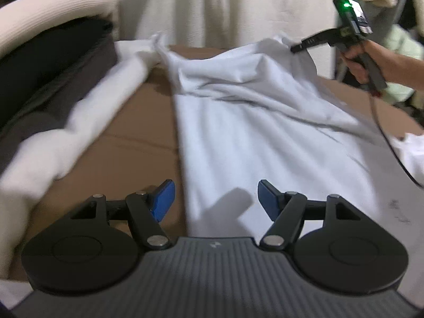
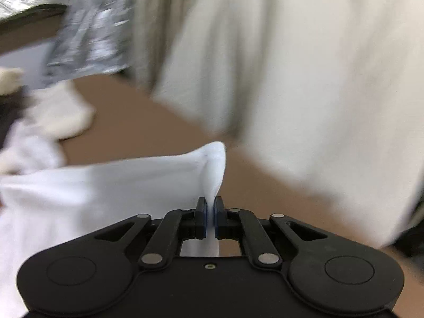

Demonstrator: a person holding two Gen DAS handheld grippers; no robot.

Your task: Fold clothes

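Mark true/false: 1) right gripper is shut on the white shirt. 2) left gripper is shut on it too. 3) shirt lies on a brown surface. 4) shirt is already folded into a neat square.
1) True: the right gripper pinches a corner of the white shirt.
2) False: the left gripper is open, holding nothing.
3) True: brown surface under it.
4) False: it is spread out and wrinkled, one corner lifted.

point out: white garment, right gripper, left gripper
white garment [image 1: 251,132]: left wrist view, middle of the spread fabric.
right gripper [image 2: 211,217]: right wrist view, between fingertips pinching the garment's corner.
left gripper [image 1: 216,198]: left wrist view, gap between open blue fingertips.
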